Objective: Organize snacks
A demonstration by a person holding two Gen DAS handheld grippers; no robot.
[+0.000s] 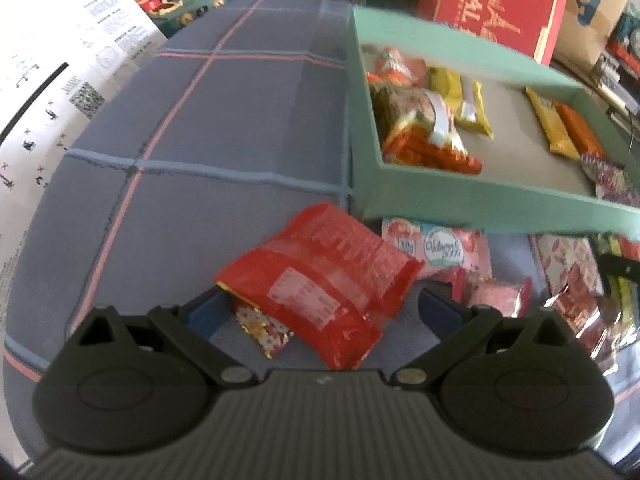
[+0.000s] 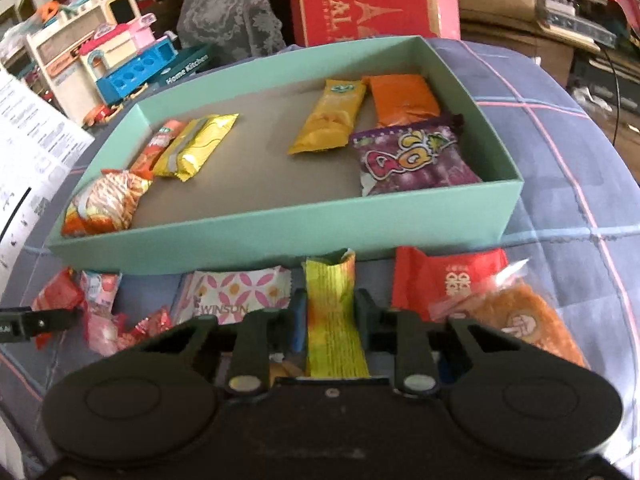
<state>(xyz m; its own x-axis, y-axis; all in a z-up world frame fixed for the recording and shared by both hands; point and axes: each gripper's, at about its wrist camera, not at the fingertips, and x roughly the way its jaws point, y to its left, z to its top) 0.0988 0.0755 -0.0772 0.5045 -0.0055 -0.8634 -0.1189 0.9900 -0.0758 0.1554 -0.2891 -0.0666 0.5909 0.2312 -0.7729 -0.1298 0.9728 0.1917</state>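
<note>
The right gripper (image 2: 330,312) points steeply down, its black jaws drawn close together and pressed on the two sides of a yellow-green snack packet (image 2: 334,320) that runs toward 12 o'clock between them. The left gripper (image 1: 320,308) also tilts down, jaws spread wide toward 10 and 2 o'clock, with a red snack bag (image 1: 320,280) lying between the blue pads (image 1: 206,312), not clamped.
</note>
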